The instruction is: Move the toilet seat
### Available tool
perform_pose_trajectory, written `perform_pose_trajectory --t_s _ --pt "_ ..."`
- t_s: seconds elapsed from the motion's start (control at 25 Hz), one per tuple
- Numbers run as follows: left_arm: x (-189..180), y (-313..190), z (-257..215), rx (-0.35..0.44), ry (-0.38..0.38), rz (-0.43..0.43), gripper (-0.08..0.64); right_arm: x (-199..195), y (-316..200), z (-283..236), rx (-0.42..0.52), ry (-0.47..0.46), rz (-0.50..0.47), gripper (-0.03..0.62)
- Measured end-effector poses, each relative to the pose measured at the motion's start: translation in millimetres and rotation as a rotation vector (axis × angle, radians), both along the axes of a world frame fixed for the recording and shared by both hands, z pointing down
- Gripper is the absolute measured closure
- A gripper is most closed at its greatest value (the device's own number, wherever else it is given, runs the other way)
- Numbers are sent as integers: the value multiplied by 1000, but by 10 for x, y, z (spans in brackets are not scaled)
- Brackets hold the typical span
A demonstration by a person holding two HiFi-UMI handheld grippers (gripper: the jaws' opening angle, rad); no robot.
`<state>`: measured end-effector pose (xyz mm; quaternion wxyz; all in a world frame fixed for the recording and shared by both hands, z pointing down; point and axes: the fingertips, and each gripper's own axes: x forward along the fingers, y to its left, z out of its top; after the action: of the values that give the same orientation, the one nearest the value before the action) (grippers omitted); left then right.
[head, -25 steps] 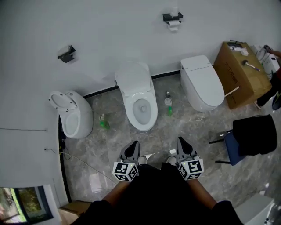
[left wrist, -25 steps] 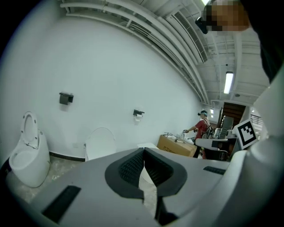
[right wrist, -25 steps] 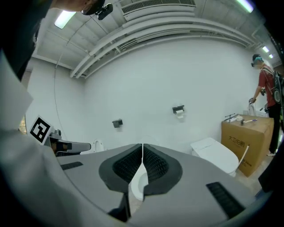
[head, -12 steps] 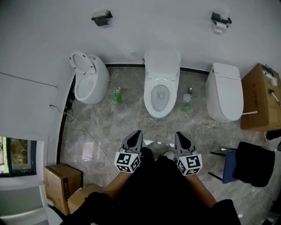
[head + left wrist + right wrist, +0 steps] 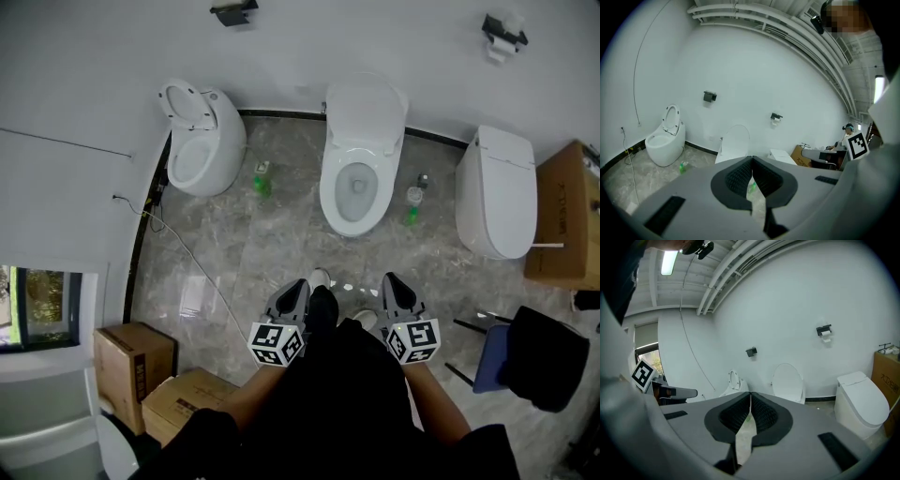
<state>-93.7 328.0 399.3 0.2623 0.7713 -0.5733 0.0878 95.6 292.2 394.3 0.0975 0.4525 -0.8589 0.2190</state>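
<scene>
A person in dark clothing stands on a grey marble-patterned floor [image 5: 281,248], a gripper in each hand, both held level side by side just above the shoes. The left gripper [image 5: 296,289] has its jaws pressed fully together with nothing between them, as its own view confirms [image 5: 752,161]. The right gripper [image 5: 394,283] is likewise closed tight and empty [image 5: 750,397]. Neither touches any fixture.

Near left, two cardboard boxes [image 5: 134,361] sit beside a low window [image 5: 33,309]; near right, a blue chair [image 5: 492,356] carries a black cloth. A thin cable [image 5: 187,262] trails across the floor on the left.

Well beyond the grippers, three white toilets line the far wall. The middle toilet [image 5: 361,220] stands straight ahead, its lid [image 5: 366,108] raised against the wall. The toilet seat [image 5: 386,187] appears to lie flat around the open bowl, well apart from both grippers. A green bottle [image 5: 262,178] stands on the floor to its left and another bottle [image 5: 413,199] to its right.

The left toilet [image 5: 211,155] has its seat ring up; the right toilet [image 5: 497,192] is closed, with a brown carton [image 5: 567,225] beside it. Two paper holders [image 5: 504,33] [image 5: 232,9] hang on the white wall.
</scene>
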Motion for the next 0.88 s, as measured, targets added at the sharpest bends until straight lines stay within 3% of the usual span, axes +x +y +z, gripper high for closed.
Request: perform_pose_trajectory --t_s 0.16,0.44,0.68,0.88 --pt "-86 -201 259 -31 5 1 544 -24 -206 369 -29 67 -18 560" --pt "-133 -734 1163 -118 -22 66 543 -41 -626 1200 -120 176 -52 558" --pt "-127 -1386 1947 -219 51 89 544 -66 -1240 1732 -138 136 46 558" --pt "7 -1795 2726 -303 66 107 543 -111 -1763 2579 -247 96 116 559"
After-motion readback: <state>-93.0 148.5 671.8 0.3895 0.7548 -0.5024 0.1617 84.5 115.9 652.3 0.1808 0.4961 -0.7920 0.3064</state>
